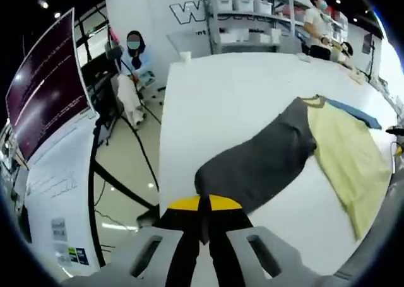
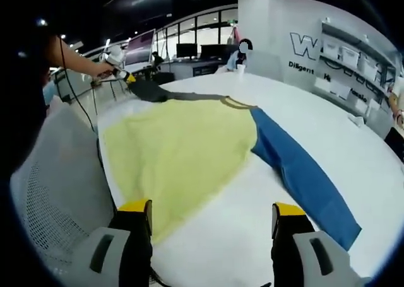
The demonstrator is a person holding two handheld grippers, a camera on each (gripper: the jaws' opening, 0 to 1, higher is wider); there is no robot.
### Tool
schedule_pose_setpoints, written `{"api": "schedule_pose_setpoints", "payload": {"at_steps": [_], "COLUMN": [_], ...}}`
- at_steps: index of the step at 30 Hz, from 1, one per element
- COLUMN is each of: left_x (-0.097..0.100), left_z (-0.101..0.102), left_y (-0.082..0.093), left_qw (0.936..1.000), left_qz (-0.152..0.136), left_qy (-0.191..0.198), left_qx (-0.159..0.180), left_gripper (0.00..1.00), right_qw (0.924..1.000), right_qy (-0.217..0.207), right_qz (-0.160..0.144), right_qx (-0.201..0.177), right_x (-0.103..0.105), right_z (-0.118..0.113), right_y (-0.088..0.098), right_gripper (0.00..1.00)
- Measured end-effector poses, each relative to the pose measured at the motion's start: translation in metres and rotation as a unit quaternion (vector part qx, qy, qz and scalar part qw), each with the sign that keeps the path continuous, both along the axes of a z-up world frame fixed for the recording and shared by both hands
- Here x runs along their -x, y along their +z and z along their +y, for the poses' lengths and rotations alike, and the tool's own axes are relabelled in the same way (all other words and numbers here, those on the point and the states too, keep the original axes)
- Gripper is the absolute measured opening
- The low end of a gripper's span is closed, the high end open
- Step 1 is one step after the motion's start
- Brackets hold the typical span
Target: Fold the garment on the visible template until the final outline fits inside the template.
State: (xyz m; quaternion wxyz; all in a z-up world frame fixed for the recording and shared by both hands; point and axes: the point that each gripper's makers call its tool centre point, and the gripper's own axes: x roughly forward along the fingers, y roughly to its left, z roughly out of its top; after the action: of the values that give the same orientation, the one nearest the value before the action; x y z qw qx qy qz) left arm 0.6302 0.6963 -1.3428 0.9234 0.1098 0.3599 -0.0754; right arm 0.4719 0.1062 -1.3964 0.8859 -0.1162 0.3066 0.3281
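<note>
L gripper, left gripper view: jaws pressed together, yellow tips pinching the cuff end of the grey sleeve. Sleeve runs up-right from the tips across the white table to the collar, where it joins the yellow body of the shirt. Blue sleeve shows past the collar, lying flat on the far side. Bkgd: big monitor far left, seated person beyond the table edge, shelving w/ bins at top, standing person top right.

Right gripper view: the L gripper comes in upper left, held by a hand, closed on the grey sleeve at the table edge. Mesh chair back at lower left, beside the table. Yellow body spread flat mid-table; collar toward the far side. Blue sleeve stretches down-right from the shoulder, flat, cuff near the R jaw tip. R gripper: jaws spread wide, holding nothing; left tip over the hem edge of the yellow body, right tip over bare table just beside the blue sleeve. Can't tell whether tips touch cloth. No template outline discernible on the tabletop.
</note>
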Motion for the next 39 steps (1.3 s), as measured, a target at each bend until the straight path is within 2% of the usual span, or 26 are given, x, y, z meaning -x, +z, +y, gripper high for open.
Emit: {"api": "schedule_pose_setpoints", "payload": {"at_steps": [4, 6, 16, 19, 23, 25, 30, 32, 39], "left_x": [-0.012, -0.021, -0.057, -0.064, -0.071, -0.074, -0.078, -0.078, -0.074], "left_z": [0.001, 0.007, -0.008, -0.021, -0.041, -0.053, -0.075, -0.088, -0.123], "left_y": [0.014, 0.016, 0.058, 0.072, 0.089, 0.097, 0.11, 0.116, 0.118], "left_qw": [0.9996, 0.9995, 0.9966, 0.9954, 0.9938, 0.9928, 0.9907, 0.9884, 0.9853], "left_qz": [-0.015, -0.021, -0.071, -0.083, -0.1, -0.108, -0.108, -0.109, -0.097], "left_qy": [-0.011, -0.01, -0.026, -0.034, -0.046, -0.051, -0.057, -0.071, -0.117], "left_qx": [-0.023, -0.023, -0.034, -0.032, -0.012, 0.007, 0.059, 0.079, 0.077], "left_gripper": [0.05, 0.05, 0.05, 0.05, 0.05, 0.05, 0.05, 0.05, 0.05], "right_qw": [1.0, 1.0, 1.0, 0.9999, 0.9999, 0.9999, 0.9999, 1.0, 1.0], "right_qy": [0.002, 0.004, 0.005, 0.004, 0.003, 0.001, 0.001, 0.001, 0.002], "right_qz": [0.0, -0.002, -0.007, -0.01, -0.011, -0.011, -0.01, -0.01, -0.008], "right_qx": [0.001, 0.001, 0.002, 0.001, -0.001, -0.001, -0.001, 0.0, 0.0], "right_x": [0.0, 0.0, -0.003, -0.004, -0.005, -0.005, -0.005, -0.005, -0.005], "right_z": [0.0, 0.0, 0.001, 0.001, 0.001, 0.001, 0.001, 0.001, 0.001], "right_y": [0.0, 0.001, 0.005, 0.006, 0.008, 0.007, 0.007, 0.007, 0.006], "right_gripper": [0.75, 0.75, 0.75, 0.76, 0.76, 0.76, 0.77, 0.76, 0.76]}}
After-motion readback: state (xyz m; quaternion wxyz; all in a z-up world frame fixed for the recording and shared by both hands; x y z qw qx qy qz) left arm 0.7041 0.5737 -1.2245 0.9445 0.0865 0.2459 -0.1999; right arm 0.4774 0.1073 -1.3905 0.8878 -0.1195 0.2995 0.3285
